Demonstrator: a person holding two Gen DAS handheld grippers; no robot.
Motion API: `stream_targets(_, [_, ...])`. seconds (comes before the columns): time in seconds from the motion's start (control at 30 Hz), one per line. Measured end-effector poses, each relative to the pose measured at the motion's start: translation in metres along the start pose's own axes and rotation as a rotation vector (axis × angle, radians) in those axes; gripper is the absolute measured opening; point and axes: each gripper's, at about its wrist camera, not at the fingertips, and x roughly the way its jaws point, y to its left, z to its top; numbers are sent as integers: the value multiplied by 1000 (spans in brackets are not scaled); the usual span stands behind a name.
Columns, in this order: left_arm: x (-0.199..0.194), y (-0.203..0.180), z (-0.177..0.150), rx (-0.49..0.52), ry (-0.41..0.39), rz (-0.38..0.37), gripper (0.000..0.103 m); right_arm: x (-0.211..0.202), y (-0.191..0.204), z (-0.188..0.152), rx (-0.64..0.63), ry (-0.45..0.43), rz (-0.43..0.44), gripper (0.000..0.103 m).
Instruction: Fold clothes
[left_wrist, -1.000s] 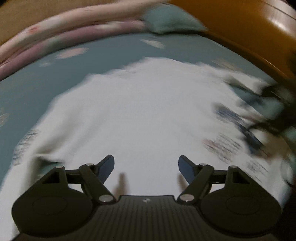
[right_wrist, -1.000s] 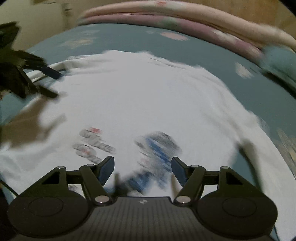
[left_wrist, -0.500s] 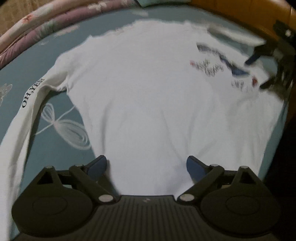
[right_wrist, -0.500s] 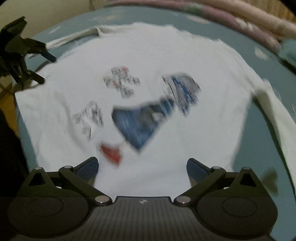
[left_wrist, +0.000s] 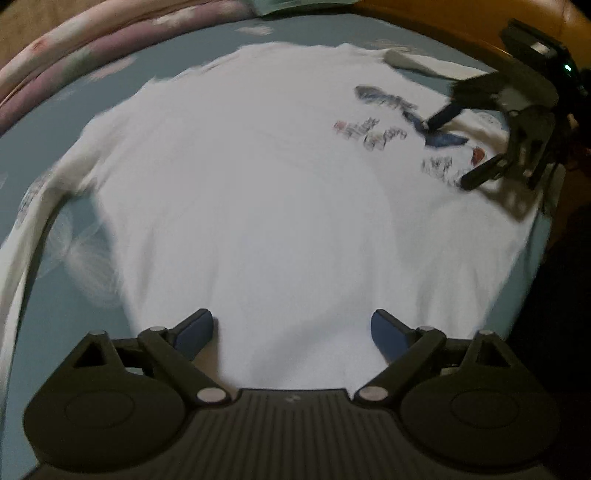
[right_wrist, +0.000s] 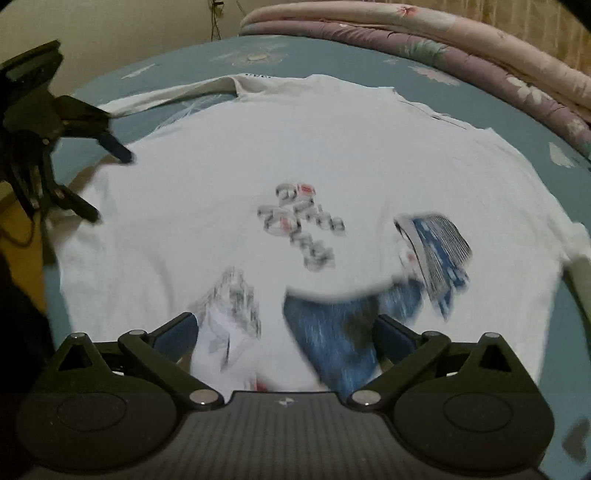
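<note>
Both grippers have drawn back toward the near hem of the white long-sleeved shirt (left_wrist: 258, 192) since a second ago, and their jaws have spread much wider than they stood then. What was a blurred close view of cloth is now the whole garment laid out ahead of each gripper.

From the left wrist view, the left gripper (left_wrist: 291, 332) hangs over the shirt's plain white near edge, jaws wide apart and released, with cloth below them but nothing clamped between the pads. A long sleeve (left_wrist: 22, 243) trails off to that gripper's left across the blue bedsheet (left_wrist: 51, 317). Far ahead and to its right, the right gripper (left_wrist: 443, 151) shows over the printed part of the shirt, its jaws also spread.

From the right wrist view, the right gripper (right_wrist: 286, 332) sits over the blue and grey print (right_wrist: 432, 247), fully released, gripping nothing. The left gripper (right_wrist: 110, 181) appears at its left, above the shirt's side edge, jaws apart.

The shirt lies flat, print upward, on the bed. Folded pink and mauve quilts (right_wrist: 461, 48) lie along the far side of the bed, beyond the shirt's collar end. An orange-brown wooden bed frame (left_wrist: 443, 26) curves past the far right of the left gripper.
</note>
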Motion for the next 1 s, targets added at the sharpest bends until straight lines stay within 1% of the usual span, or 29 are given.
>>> stream_targets(0.1, [-13,2,-1,-23,50,10,93,-4,-2,0,5,24,-4,103])
stream_targets(0.13, [-15,4,5,-33,28,10,92,-4,-3,1,5,33,-5,103])
stream_targets(0.2, [-18,8,21,-56,-44,9,92,-3,-4,5,9,42,-6,103])
stream_targets(0.27, [-17,11,38,-72,-105,1,93,3,-2,18,11,0,4,103])
stream_targets(0.3, [-10,8,44,-62,-114,0,93,7,0,26,10,-23,11,103])
stream_targets(0.37, [6,0,48,-8,-99,22,93,17,8,43,-12,-62,24,103])
stream_targets(0.4, [15,-3,47,20,-76,38,93,23,15,52,-28,-78,32,103])
stream_targets(0.43, [19,-4,45,26,-67,47,93,30,22,59,-42,-87,38,103])
stream_targets(0.47, [22,-5,41,24,-65,51,93,36,29,65,-51,-88,37,103])
stream_targets(0.57, [19,2,31,-42,-74,54,93,56,52,77,-72,-70,22,103])
stream_targets(0.63, [16,3,24,-62,-85,66,95,66,63,75,-63,-43,-15,103])
stream_targets(0.67, [15,3,19,-69,-88,69,95,65,66,71,-44,-44,-32,103])
stream_targets(0.73, [12,4,11,-96,-97,79,95,57,69,60,-4,-28,-45,103])
stream_targets(0.8, [9,5,4,-114,-100,92,96,45,73,48,-3,1,-54,103])
stream_targets(0.9, [1,7,3,-131,-79,115,95,28,78,29,-3,44,-67,103])
stream_targets(0.97, [-4,5,13,-84,-112,137,95,20,75,29,3,61,-84,103])
stream_targets(1.0, [-7,3,18,-56,-133,148,95,18,70,34,6,38,-103,103])
